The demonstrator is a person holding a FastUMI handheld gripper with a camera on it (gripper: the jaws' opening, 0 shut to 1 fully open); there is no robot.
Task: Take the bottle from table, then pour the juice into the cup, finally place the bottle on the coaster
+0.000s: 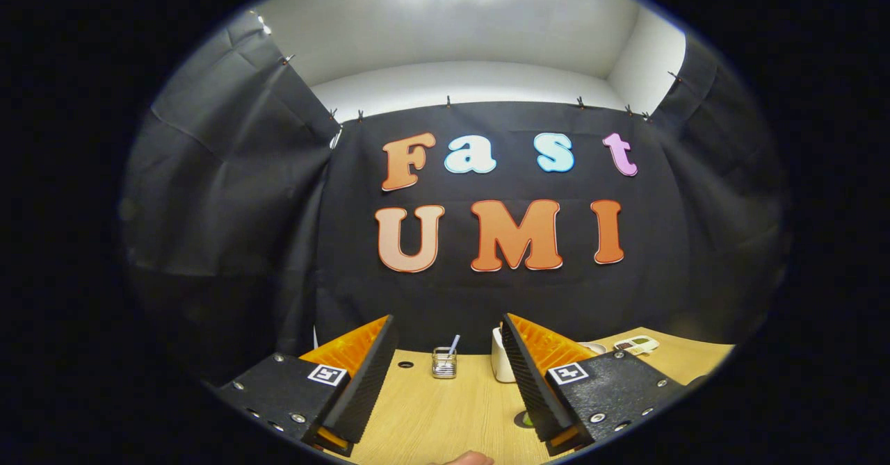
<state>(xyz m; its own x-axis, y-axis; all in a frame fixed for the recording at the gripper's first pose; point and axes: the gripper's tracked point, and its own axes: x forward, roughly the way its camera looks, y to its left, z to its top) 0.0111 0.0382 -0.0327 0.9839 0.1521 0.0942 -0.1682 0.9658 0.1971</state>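
My gripper (447,322) is held above a light wooden table (431,416), open wide, with nothing between its fingers. Beyond the fingers, near the table's far edge, stands a small clear glass cup (443,363) with a straw in it. A white container (500,366) stands just right of the cup, half hidden behind the right finger (532,374). Low beside that finger's inner face a small dark round thing with a green spot (526,420) peeks out; I cannot tell what it is.
The booth's black cloth wall closes off the table's far side. At the far right lie a pale round object (592,346) and a white remote-like device (636,344). A small dark hole (405,364) sits in the tabletop left of the cup. A fingertip (469,459) shows closest to me.
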